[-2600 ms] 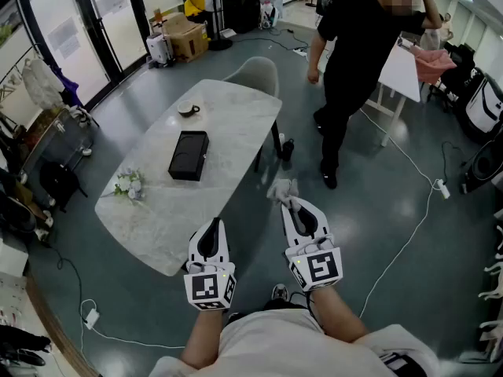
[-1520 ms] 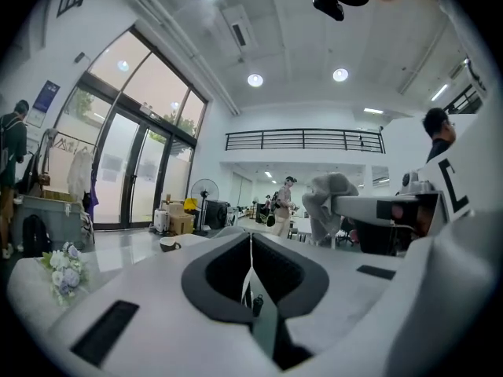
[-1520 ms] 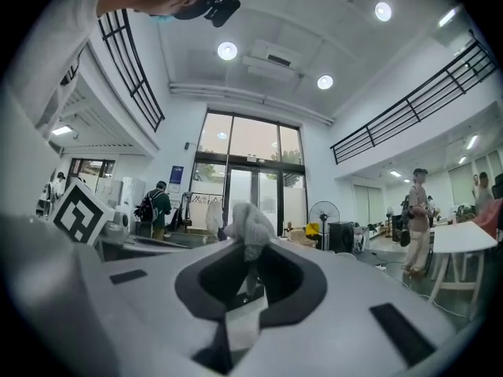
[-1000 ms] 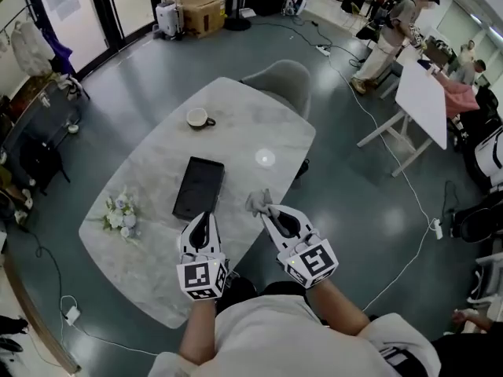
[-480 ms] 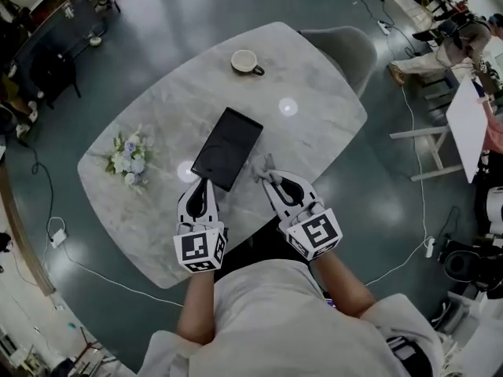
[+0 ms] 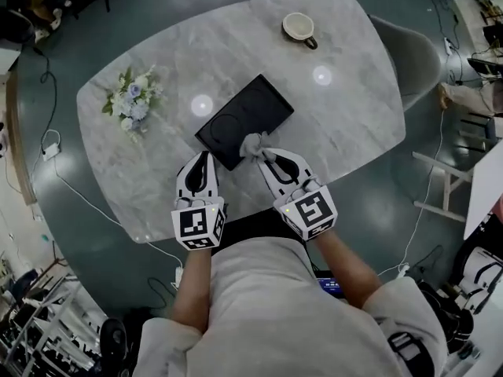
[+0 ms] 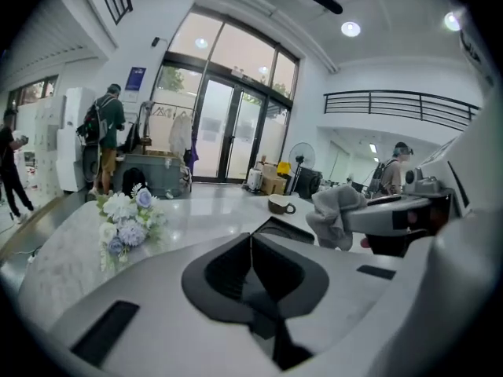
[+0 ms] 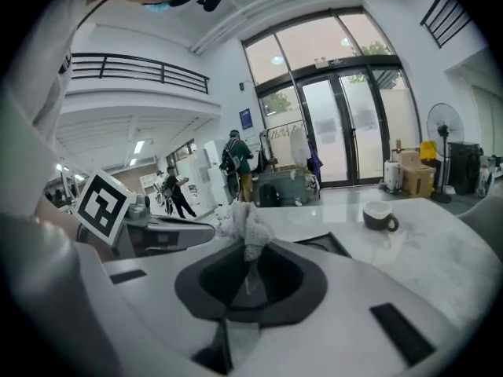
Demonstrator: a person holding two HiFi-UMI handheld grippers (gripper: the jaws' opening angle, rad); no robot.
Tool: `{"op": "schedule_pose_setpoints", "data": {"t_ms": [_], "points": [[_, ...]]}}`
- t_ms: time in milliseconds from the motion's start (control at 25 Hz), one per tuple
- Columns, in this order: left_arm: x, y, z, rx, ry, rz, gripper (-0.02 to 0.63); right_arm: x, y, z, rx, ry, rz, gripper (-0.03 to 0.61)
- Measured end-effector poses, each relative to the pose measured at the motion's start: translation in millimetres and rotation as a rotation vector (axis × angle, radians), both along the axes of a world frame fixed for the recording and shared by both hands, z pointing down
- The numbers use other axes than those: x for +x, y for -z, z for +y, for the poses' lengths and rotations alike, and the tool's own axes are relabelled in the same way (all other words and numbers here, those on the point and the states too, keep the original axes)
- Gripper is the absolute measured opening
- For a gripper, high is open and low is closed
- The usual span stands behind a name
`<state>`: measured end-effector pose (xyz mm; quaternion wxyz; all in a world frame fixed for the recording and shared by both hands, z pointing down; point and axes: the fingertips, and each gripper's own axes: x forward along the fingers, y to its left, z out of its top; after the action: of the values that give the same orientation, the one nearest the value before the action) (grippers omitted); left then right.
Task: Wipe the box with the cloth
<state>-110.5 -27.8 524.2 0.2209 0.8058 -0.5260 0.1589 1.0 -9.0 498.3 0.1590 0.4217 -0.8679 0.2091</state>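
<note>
A flat black box (image 6: pixel 244 121) lies on the marble table (image 6: pixel 157 171), just beyond both grippers. My right gripper (image 6: pixel 266 154) is shut on a crumpled grey cloth (image 6: pixel 253 143), which hangs over the box's near edge. In the right gripper view the cloth (image 8: pixel 245 225) bunches at the jaw tips, with the box (image 8: pixel 324 245) behind. My left gripper (image 6: pixel 205 159) is shut with nothing in it, its tips close to the box's near left corner. The left gripper view shows the box (image 7: pixel 283 228) ahead and the cloth (image 7: pixel 336 213) held at its right.
A cup on a saucer (image 6: pixel 299 27) stands at the table's far right, and a bunch of pale flowers (image 6: pixel 134 96) lies at the far left. A grey chair (image 6: pixel 419 53) is tucked in at the right. Cables (image 6: pixel 86 199) trail over the floor.
The person has walked up to the table. Both grippers now reach over its near edge, and the cloth in the right gripper has come to the box's near edge.
</note>
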Motion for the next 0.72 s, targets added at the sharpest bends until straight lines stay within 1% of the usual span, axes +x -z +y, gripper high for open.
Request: {"op": "schedule_pose_setpoints", "data": {"t_ms": [160,360,560,720], "points": [[-7,-30,0,-0.053,0.058,-0.014,0.029,-19,-33,-3,-0.057,0.086,-0.008,0.049],[-21,-57,11,-0.116,0.132,-0.021,0.029,-48,-76,4,-0.140,0.183,-0.010,0.048],[-36,-79,21,-0.167,0.199,-0.024,0.029,-67,-108,9,-0.192,0.241,0.018,0.049],[-38,-85,25,-0.181,0.214,-0.020,0.029,-74,-126,10,-0.231,0.254,0.036,0.049]]}}
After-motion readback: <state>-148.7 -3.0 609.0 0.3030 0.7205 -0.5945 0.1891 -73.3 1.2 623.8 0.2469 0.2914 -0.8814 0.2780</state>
